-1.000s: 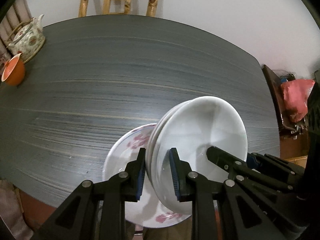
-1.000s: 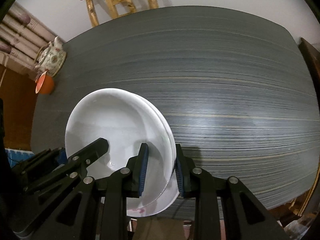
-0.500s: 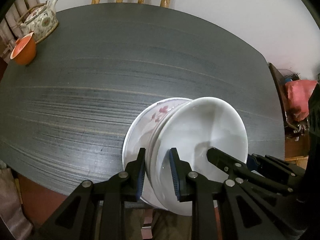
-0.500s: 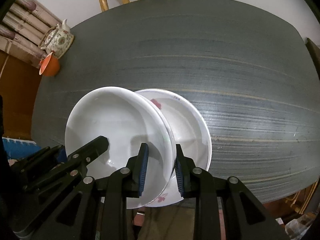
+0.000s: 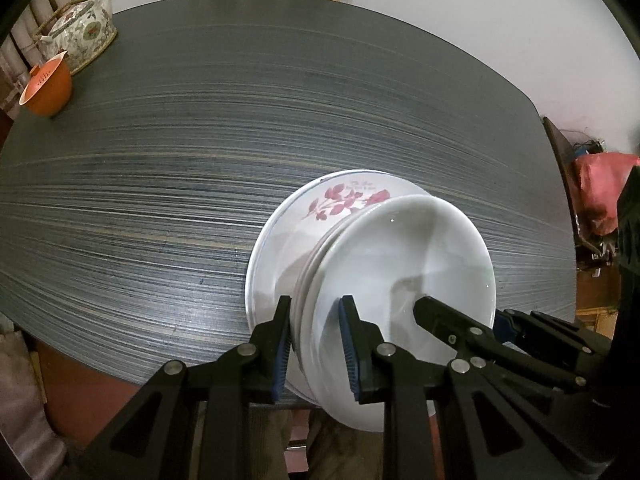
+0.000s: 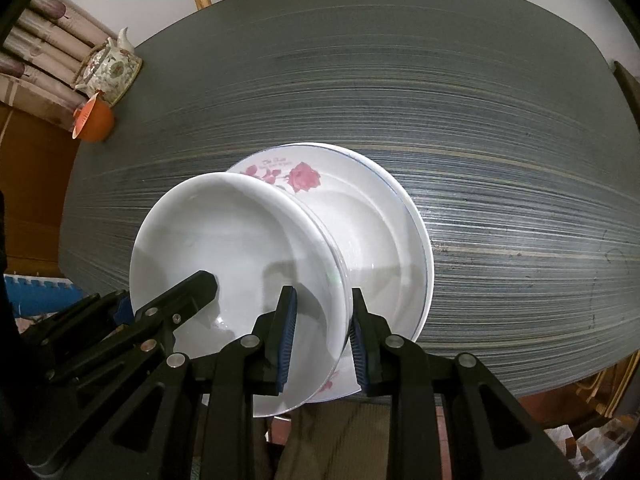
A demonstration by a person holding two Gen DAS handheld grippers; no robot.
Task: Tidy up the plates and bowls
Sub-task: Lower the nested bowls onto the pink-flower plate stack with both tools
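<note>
Left gripper (image 5: 314,344) and right gripper (image 6: 322,334) each pinch opposite rims of stacked white bowls (image 5: 396,272), low centre, above flowered plate (image 6: 384,240) at near edge of table (image 5: 200,140).

Right tongs (image 6: 322,334) clamp the stacked white bowls' (image 6: 240,248) rim above a rose-patterned plate (image 6: 372,216) on the dark counter (image 6: 480,140).
</note>
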